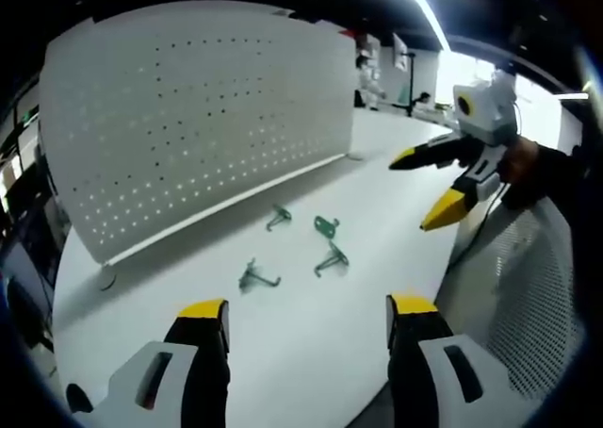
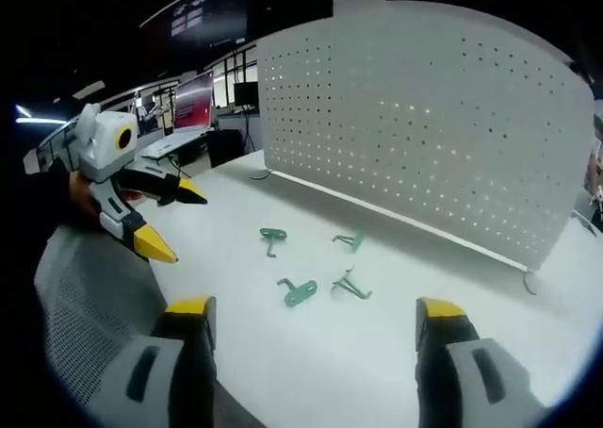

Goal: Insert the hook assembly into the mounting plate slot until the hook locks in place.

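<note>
A white perforated mounting plate [image 1: 198, 117] [image 2: 424, 117] stands upright on the white table [image 1: 311, 362] [image 2: 311, 371]. Several green hook assemblies lie loose on the table in front of it; among them are a hook [image 1: 254, 277], a flat-tabbed hook [image 1: 326, 226] and a tabbed hook [image 2: 300, 291]. My left gripper [image 1: 309, 310] is open and holds nothing, well short of the hooks; it also enters the right gripper view [image 2: 176, 219], jaws apart. My right gripper [image 2: 316, 308] is open with nothing between its jaws and also appears at the right of the left gripper view [image 1: 426, 185].
A grey mesh surface [image 1: 537, 296] [image 2: 85, 305] lies beside the table's near edge. A hand [image 1: 528, 159] holds the right gripper. A red-lit monitor [image 2: 193, 98] stands on a far desk. A small wire loop [image 1: 108, 279] [image 2: 529, 282] sits by the plate's end.
</note>
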The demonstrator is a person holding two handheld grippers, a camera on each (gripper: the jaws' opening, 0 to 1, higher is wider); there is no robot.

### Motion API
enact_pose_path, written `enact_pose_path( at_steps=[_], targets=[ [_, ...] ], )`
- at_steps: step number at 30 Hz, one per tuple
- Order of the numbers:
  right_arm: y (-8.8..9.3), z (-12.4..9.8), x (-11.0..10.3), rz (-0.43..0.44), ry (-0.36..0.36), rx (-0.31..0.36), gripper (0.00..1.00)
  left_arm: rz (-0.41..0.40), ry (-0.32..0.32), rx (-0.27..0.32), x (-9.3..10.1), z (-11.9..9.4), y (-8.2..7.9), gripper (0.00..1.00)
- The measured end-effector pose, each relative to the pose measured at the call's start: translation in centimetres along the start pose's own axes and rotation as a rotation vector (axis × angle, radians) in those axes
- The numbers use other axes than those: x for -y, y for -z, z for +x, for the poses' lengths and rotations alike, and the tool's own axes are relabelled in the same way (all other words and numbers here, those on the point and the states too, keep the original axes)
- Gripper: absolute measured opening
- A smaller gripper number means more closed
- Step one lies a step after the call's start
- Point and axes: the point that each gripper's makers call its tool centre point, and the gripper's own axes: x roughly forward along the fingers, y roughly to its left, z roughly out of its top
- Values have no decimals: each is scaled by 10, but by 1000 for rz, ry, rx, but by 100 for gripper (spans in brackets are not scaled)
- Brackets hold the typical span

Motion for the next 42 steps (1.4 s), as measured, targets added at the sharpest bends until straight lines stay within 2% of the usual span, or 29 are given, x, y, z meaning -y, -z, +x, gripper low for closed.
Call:
enact_pose_path(
  at_steps=[30, 42],
  targets=[
    [-1, 0, 0, 5, 14, 0, 83, -12, 4, -22, -6, 0, 6, 64],
    [-3, -2, -1, 19, 8, 11, 83, 20, 17, -58, -8, 11, 6, 61]
  ],
)
